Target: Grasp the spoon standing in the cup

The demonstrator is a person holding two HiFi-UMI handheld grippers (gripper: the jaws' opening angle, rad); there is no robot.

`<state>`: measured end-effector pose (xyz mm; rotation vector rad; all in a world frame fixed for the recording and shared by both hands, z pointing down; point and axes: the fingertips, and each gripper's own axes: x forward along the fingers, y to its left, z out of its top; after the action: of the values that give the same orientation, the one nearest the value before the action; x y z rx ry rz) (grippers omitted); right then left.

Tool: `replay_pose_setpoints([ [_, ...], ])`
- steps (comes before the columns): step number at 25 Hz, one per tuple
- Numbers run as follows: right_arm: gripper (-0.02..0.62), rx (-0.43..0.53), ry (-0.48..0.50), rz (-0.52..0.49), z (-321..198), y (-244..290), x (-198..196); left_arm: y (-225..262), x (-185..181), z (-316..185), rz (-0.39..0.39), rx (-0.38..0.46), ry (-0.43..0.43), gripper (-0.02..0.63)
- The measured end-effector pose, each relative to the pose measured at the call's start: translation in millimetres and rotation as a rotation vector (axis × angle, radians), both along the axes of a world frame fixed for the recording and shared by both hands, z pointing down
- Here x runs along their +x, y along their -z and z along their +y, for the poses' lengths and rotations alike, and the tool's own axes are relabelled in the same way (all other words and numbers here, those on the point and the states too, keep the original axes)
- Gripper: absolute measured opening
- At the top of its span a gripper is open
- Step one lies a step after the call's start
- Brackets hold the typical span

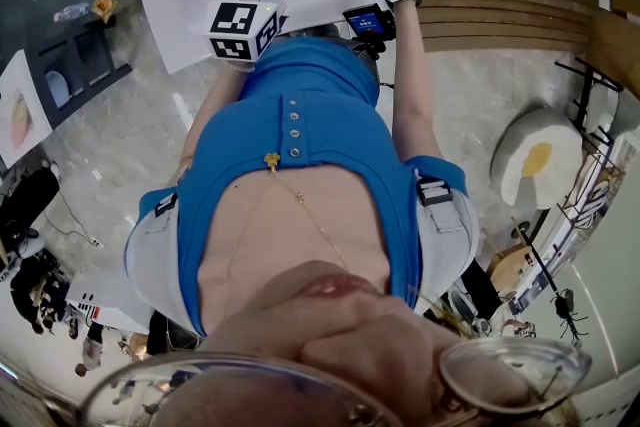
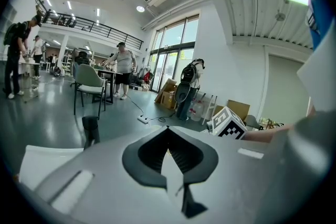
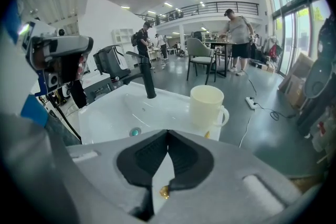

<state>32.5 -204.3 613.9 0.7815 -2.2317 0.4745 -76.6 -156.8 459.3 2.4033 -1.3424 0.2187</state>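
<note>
White sink surface (image 3: pixel 113 113) lies below my right gripper (image 3: pixel 167 132), whose jaws are pressed shut on a small gold bit, maybe the spoon (image 3: pixel 164 192). Just past it stands the cup (image 3: pixel 207 106). My left gripper (image 2: pixel 169 129) has its jaws shut, empty.

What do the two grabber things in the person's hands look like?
Both are chunky pale grey shells, the left gripper and the right gripper alike. Each has black ribbed fingers forming a heart shape. Each carries a cube with black-and-white square markers. By the right one sits a small black box with a blue screen. The person wears a blue buttoned top.
</note>
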Motion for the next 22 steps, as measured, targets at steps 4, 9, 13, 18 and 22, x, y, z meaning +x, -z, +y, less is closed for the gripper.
replay_pose_setpoints([
  [4, 0.002, 0.056, 0.061, -0.019, 3.4, 16.5, -8.2, 0.2, 4.0, 0.3, -0.005, -0.003, -0.010, 0.000],
  [9, 0.003, 0.150, 0.119, -0.028, 5.9, 41.5, -18.4, -0.6, 6.4, 0.6, -0.012, -0.003, -0.020, 0.000],
  [13, 0.002, 0.207, 0.152, -0.036, 8.1, 54.6, -23.9, -0.6, 8.7, 1.1, -0.016, -0.002, -0.026, 0.000],
  [18, 0.002, 0.246, 0.188, -0.063, 14.7, 68.6, -29.3, -0.2, 11.4, 1.2, -0.021, 0.002, -0.030, 0.000],
  [22, 0.002, 0.294, 0.218, -0.093, 19.2, 81.2, -34.9, -1.8, 12.6, 0.9, -0.026, 0.005, -0.031, 0.000],
])
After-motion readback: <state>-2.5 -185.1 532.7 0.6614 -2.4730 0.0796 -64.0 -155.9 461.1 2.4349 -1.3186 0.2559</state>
